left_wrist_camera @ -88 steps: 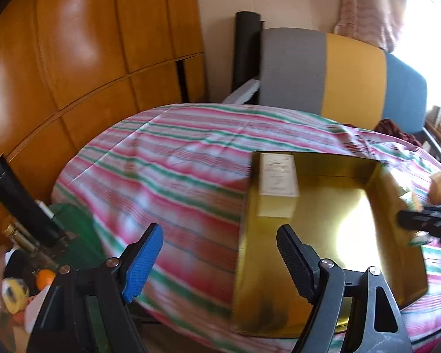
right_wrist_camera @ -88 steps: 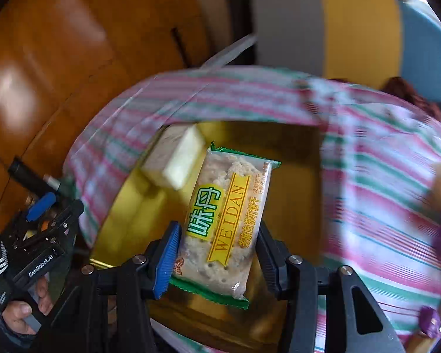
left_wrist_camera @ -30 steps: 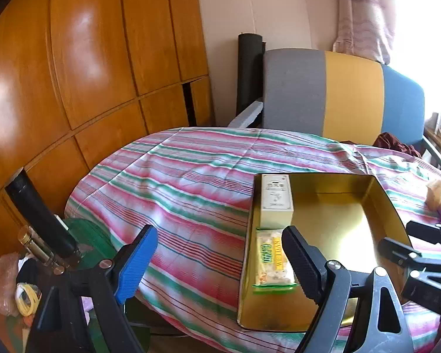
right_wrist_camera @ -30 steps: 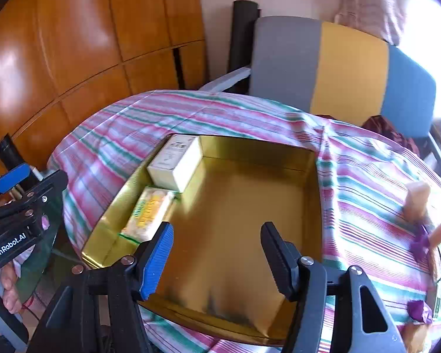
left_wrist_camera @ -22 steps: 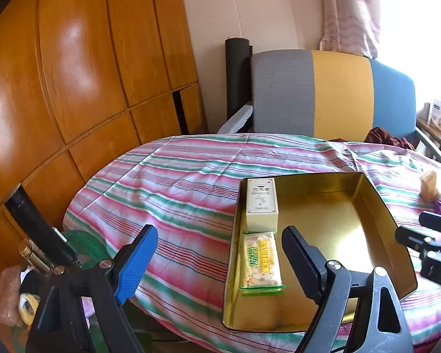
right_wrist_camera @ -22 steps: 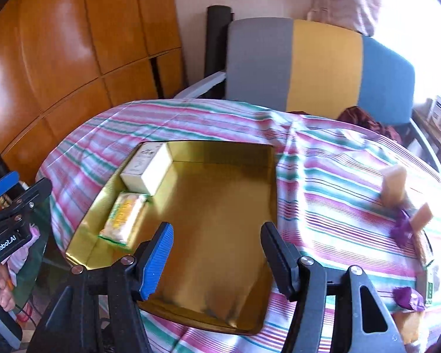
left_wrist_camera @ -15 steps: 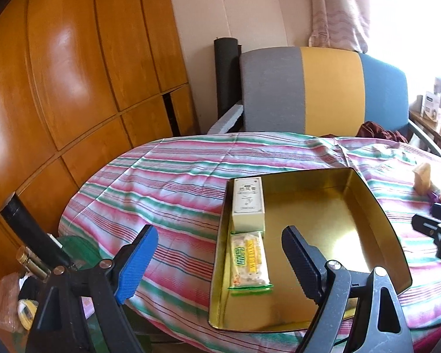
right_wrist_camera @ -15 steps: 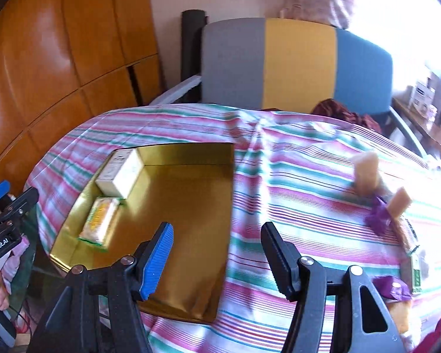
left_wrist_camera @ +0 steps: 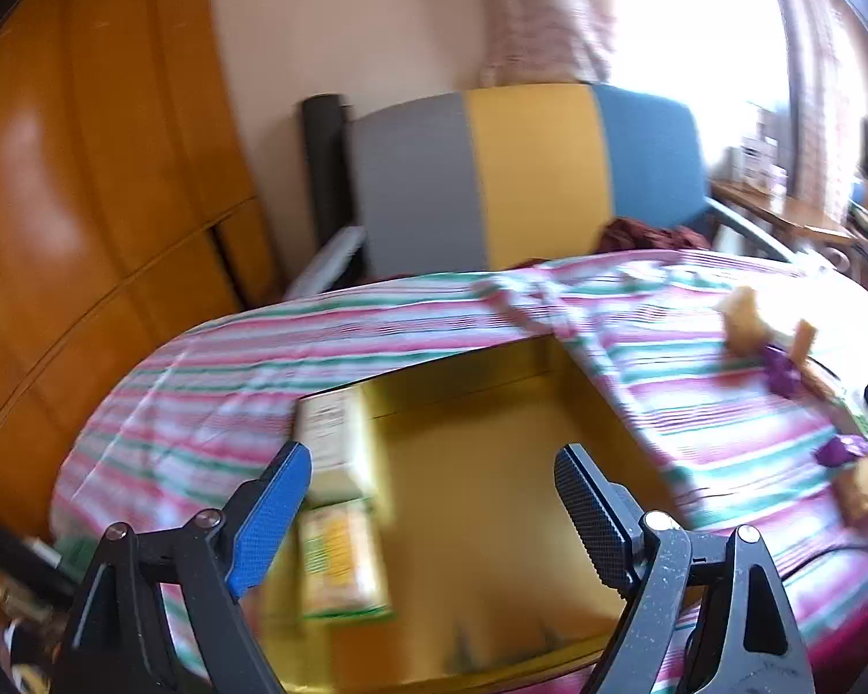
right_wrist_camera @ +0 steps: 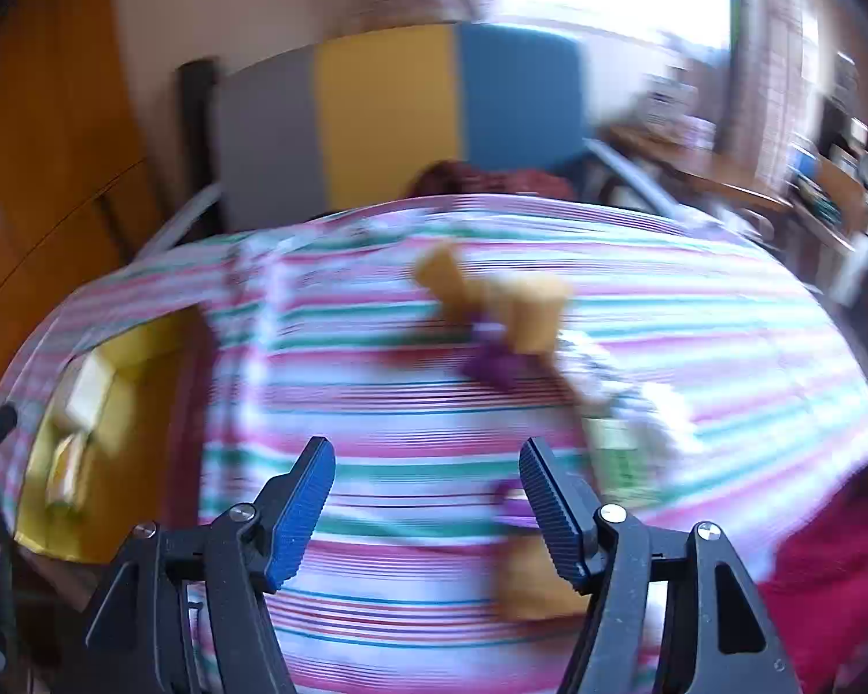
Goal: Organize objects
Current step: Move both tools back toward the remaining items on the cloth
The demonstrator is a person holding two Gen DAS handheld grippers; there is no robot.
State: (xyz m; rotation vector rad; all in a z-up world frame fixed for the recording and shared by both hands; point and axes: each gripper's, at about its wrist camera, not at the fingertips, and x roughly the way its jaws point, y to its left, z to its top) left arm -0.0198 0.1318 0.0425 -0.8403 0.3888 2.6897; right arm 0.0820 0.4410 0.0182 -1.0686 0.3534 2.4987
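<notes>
Snacks (right_wrist_camera: 509,312) wait at the counter's right edge while the tray (left_wrist_camera: 492,462) near its left edge holds a box (left_wrist_camera: 333,445) and packet (left_wrist_camera: 341,561); your right gripper (right_wrist_camera: 427,506), jaws just widened and empty, should pick one next.

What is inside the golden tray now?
Inside the golden tray: a pale box and a green-edged snack packet, along one wall. The near corner is hidden behind the left gripper's fingers.
</notes>
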